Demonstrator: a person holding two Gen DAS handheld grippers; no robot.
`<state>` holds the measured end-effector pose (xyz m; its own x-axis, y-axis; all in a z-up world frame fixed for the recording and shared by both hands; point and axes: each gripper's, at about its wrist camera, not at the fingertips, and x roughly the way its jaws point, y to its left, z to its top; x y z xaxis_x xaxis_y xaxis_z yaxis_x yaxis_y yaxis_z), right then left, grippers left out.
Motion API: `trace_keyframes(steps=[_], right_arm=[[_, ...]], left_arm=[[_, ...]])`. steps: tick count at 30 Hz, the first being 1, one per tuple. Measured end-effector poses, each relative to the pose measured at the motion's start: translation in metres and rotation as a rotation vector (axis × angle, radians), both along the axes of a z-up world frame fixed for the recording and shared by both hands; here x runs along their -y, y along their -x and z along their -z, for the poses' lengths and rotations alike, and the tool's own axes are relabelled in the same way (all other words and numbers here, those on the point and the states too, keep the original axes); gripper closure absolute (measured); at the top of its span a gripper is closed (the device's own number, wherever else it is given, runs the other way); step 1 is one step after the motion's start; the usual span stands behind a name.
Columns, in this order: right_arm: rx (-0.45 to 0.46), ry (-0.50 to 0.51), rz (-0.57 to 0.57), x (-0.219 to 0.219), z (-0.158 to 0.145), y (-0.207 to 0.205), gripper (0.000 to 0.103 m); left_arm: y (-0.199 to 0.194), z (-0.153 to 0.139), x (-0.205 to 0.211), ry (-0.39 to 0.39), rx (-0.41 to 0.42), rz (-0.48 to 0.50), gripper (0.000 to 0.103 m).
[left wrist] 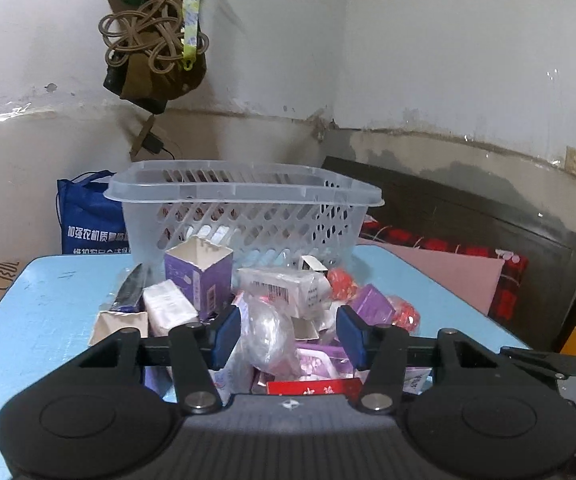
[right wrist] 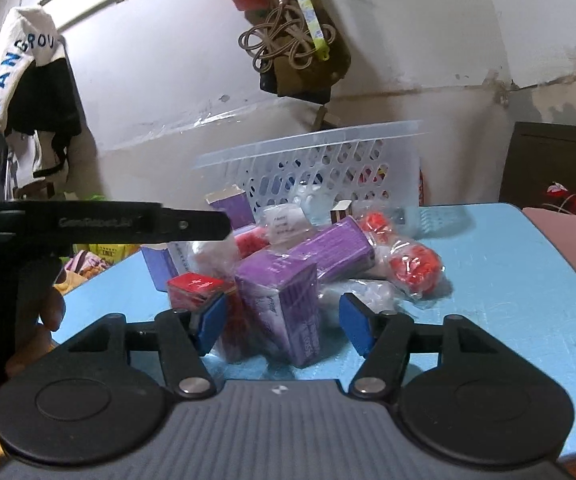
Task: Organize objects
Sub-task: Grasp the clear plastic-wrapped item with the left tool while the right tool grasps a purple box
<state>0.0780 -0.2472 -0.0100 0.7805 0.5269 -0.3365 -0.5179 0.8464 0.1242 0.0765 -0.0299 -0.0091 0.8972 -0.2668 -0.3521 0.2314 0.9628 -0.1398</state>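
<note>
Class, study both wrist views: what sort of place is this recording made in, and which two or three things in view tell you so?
Probably a lived-in bedroom or spare room at home, not a lab. Clues: a dark bed headboard with a red patterned blanket, clothes hanging on the wall, and a scuffed, peeling plaster wall behind the blue table.

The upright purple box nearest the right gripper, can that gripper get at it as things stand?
Probably yes. The purple box stands between the right gripper's open blue pads, nothing in front of it. A red box crowds the left pad and might get pinched too.
</note>
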Motion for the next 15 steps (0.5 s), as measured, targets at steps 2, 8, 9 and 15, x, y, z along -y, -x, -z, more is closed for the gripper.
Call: trace_keyframes(steps=[2, 8, 9, 15], right_arm=[[0.006, 0.014, 0.003, -0.003, 0.002, -0.004, 0.038], [0.027, 0.035, -0.027, -0.011, 0.006, -0.003, 0.052], [0.03, 0.042, -0.02, -0.012, 0.005, -0.003, 0.052], [0.015, 0.01, -0.016, -0.007, 0.004, -0.001, 0.052]], left_arm=[[-0.005, 0.003, 0.002, -0.009, -0.012, -0.001, 0.046], [-0.008, 0.011, 0.007, -0.035, -0.016, -0.006, 0.046], [-0.007, 0.011, 0.008, -0.04, -0.014, -0.009, 0.046], [-0.004, 0.012, 0.008, -0.052, 0.004, -0.021, 0.065]])
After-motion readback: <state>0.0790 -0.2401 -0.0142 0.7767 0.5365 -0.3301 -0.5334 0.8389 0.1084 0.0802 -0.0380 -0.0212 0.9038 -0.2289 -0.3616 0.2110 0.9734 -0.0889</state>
